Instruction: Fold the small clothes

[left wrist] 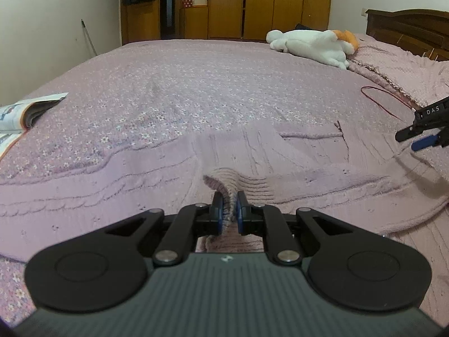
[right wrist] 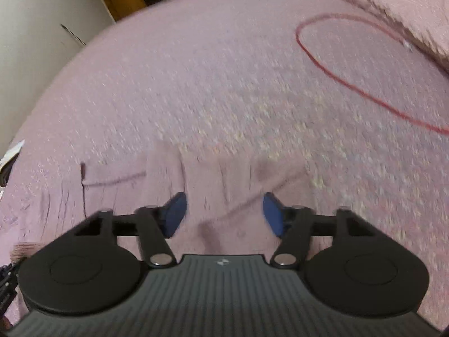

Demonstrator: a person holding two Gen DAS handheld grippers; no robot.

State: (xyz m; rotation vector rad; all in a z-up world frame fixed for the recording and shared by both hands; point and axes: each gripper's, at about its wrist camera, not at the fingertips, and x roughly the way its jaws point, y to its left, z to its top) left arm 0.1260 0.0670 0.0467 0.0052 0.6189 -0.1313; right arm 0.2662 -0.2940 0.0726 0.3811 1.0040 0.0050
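1. On the bed (left wrist: 196, 84), a pink knitted sweater (left wrist: 294, 163) lies spread out flat, close in front of both cameras.
2. The left tongs (left wrist: 230, 210) are squeezed tight on a ribbed edge of the sweater, and that edge stands up in a little fold between the blue pads (left wrist: 217, 210).
3. The right tongs (right wrist: 224, 213) are wide apart and hold nothing. They hang just above the sweater, and the knit shows between the two blue pads. This view is blurry.
4. From the left camera, the right tongs (left wrist: 421, 132) show at the far right edge, over the sweater's right side.
5. A red cord (right wrist: 336, 78) curls on the bed beyond the sweater.
6. A white stuffed toy (left wrist: 311, 45) lies far back by the pillow (left wrist: 398, 67).
7. An open magazine (left wrist: 25, 112) sits at the left edge of the bed.
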